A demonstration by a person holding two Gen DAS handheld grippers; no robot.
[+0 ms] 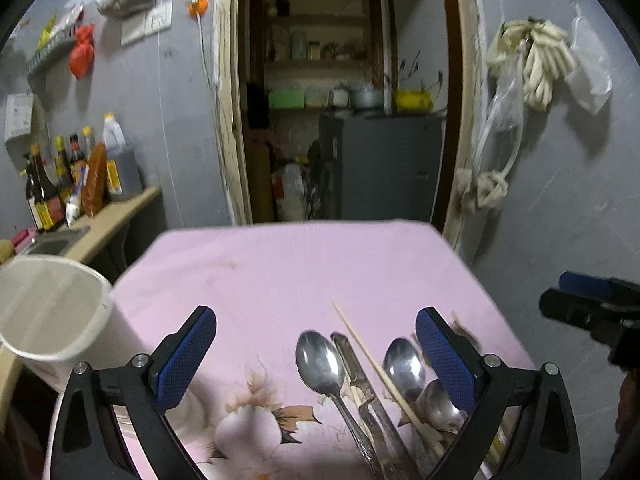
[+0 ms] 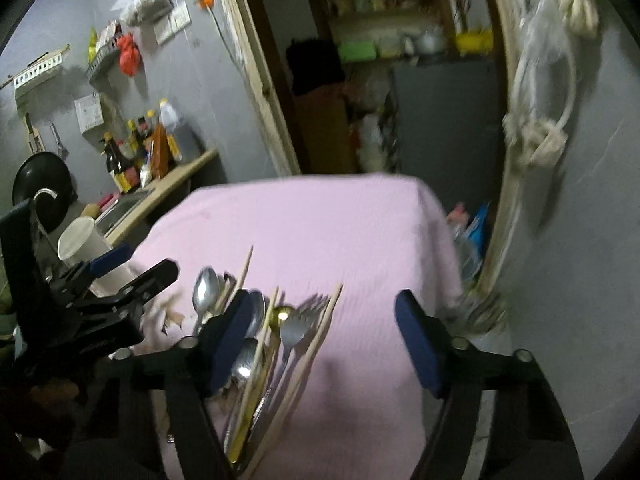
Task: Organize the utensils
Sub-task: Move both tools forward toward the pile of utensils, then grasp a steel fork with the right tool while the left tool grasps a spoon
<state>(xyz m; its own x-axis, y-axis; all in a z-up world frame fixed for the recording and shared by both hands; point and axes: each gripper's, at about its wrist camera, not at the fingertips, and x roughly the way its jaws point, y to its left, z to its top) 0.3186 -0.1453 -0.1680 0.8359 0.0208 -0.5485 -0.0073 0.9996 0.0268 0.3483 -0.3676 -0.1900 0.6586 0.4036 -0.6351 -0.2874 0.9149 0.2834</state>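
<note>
Holding one pair of tongs in each hand, I have both over a table covered with a pink cloth (image 1: 280, 272). My left gripper (image 1: 316, 356) has its blue pads spread wide and nothing is between them that they press; under the gap I see only the cloth and the utensils lying on it. My right gripper (image 2: 322, 340) is also open, with its jaws apart and empty, and only bare pink cloth shows between its pads.

The utensils lie in one loose bundle on the near part of the table, with the handles pointing toward me. In the left wrist view I see a large spoon (image 1: 320, 364), a knife (image 1: 360, 380) just right of it, a thin wooden chopstick (image 1: 384, 372) lying across them, and two smaller spoons (image 1: 404, 364) close to my left gripper's right pad. In the right wrist view the same bundle sits at the left side, partly behind the left pad of my right gripper; there I can also see a fork (image 2: 294, 330) and more chopsticks (image 2: 316, 344).

A white cup (image 1: 48, 312) stands upright at the left edge of the table, well left of the bundle and near my left gripper. It looks empty as far as I can see.
</note>
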